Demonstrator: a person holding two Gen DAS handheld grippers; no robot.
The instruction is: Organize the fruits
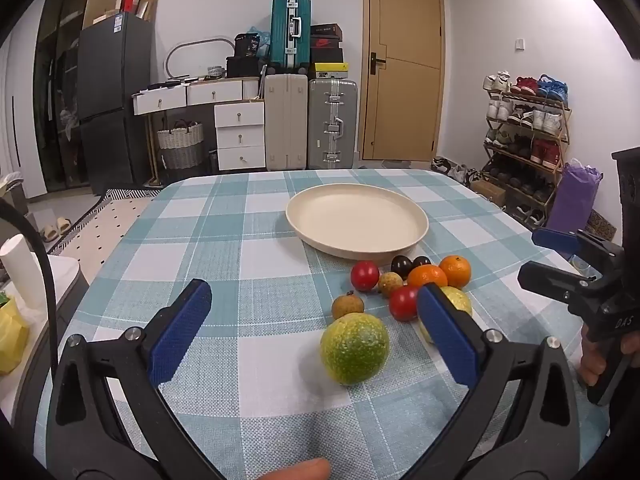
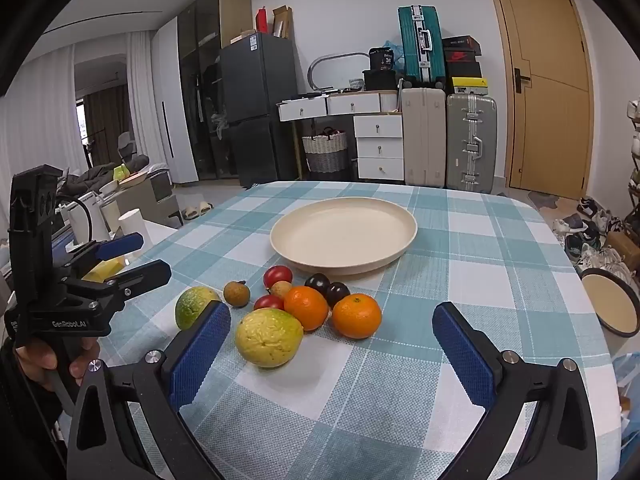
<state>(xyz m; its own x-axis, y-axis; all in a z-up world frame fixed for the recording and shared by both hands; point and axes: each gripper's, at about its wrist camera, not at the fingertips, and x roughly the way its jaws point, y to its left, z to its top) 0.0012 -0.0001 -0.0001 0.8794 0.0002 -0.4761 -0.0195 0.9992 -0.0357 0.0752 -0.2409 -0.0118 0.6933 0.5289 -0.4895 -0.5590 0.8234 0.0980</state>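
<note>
A cream plate (image 1: 357, 220) (image 2: 343, 234) stands bare on the checked tablecloth. In front of it lies a cluster of fruit: a green-yellow round fruit (image 1: 354, 348) (image 2: 195, 306), a yellow one (image 2: 269, 337), two oranges (image 2: 357, 316) (image 2: 306, 307), two red tomatoes (image 1: 365, 275) (image 1: 404, 303), two dark plums (image 2: 318, 283) and small brown longans (image 1: 348, 306). My left gripper (image 1: 316, 322) hovers open, short of the green fruit. My right gripper (image 2: 332, 344) is open too, behind the yellow fruit and the oranges. Neither holds anything.
The table's far and right edges drop to the floor. Suitcases (image 1: 310, 124), white drawers (image 1: 240, 136), a dark fridge (image 1: 114, 100) and a door (image 1: 402, 64) stand beyond; a shoe rack (image 1: 524, 136) is at the right. A round stool (image 2: 610, 306) sits beside the table.
</note>
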